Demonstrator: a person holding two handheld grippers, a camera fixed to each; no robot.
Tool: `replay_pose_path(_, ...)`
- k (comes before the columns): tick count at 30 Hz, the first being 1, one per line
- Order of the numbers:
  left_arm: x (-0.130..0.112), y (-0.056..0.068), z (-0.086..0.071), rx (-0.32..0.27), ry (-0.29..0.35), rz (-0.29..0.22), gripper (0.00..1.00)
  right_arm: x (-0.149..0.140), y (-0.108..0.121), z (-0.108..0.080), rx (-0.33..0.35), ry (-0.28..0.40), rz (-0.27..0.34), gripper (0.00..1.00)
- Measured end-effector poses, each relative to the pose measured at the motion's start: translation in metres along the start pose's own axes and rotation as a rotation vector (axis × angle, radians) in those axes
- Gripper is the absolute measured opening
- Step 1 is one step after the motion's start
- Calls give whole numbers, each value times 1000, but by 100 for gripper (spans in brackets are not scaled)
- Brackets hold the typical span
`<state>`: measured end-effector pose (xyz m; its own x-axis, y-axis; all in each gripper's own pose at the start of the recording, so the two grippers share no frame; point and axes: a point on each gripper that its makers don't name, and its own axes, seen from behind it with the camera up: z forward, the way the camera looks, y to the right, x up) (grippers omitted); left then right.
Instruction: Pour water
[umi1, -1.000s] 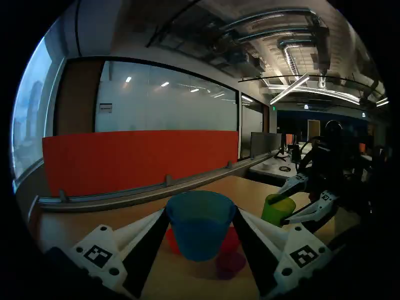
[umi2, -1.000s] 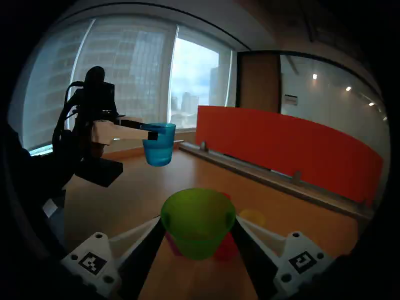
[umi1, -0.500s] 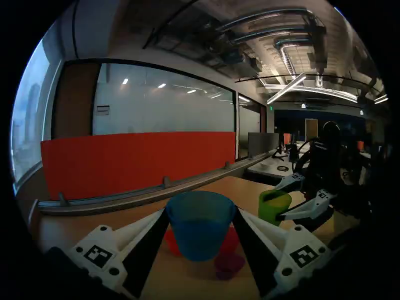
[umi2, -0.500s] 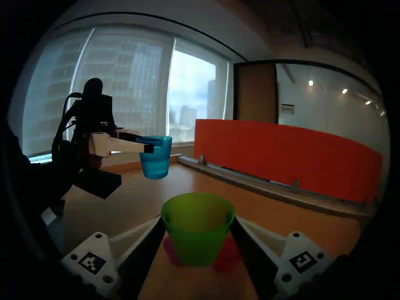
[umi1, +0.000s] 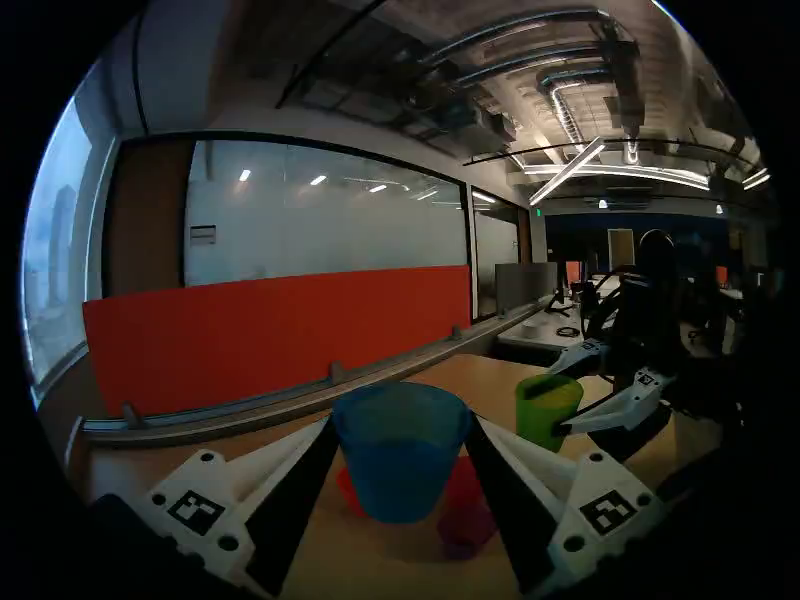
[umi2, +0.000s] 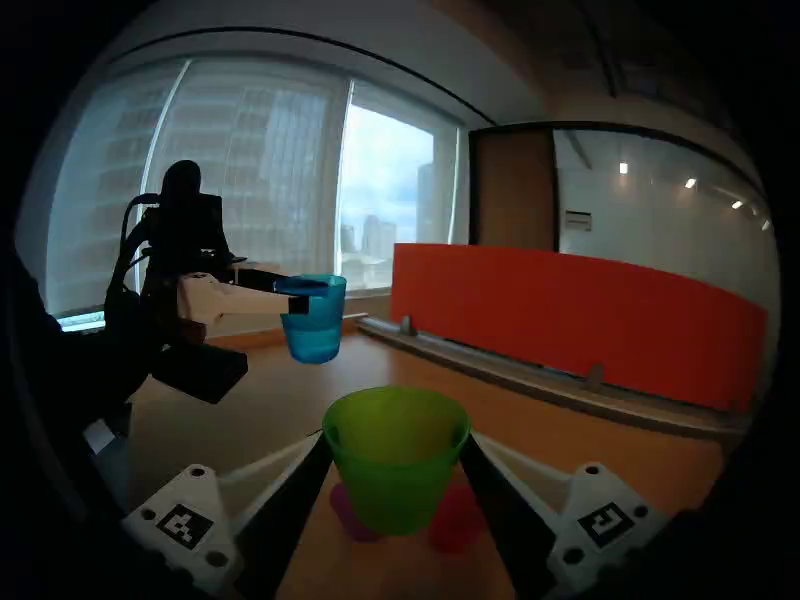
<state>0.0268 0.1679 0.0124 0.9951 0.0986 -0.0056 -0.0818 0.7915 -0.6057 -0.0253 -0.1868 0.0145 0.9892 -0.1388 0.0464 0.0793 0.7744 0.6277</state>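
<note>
Left gripper (umi1: 400, 435) clamps the blue cup (umi1: 400, 460), right gripper (umi2: 397, 445) clamps the green cup (umi2: 397, 480), held at blue's 3 o'clock, apart. Blue seems to hold water (umi1: 400, 495): bring its rim over green, tip slowly, keep green level

- Peeking out behind blue cup (umi1: 400, 450): red item (umi1: 462, 482), purple item (umi1: 466, 525), mostly hidden, shapes unclear.
- Hiding likewise behind green cup (umi2: 397, 455) in right gripper view.

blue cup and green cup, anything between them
No object: in the right gripper view, the stretch between the blue cup and the green cup shows bare wooden desk behind it.
</note>
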Motion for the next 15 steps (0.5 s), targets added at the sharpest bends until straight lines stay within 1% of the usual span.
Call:
replay_pose_path(3, 4, 0, -2, 3, 9, 19, 87, 2, -3, 2, 12, 2, 5, 91)
replay_pose_path(11, 18, -4, -6, 48, 38, 108, 87, 5, -17, 11, 51, 5, 3, 91)
replay_pose_path(15, 24, -3, -9, 53, 44, 145, 87, 7, -25, 15, 74, 9, 5, 90)
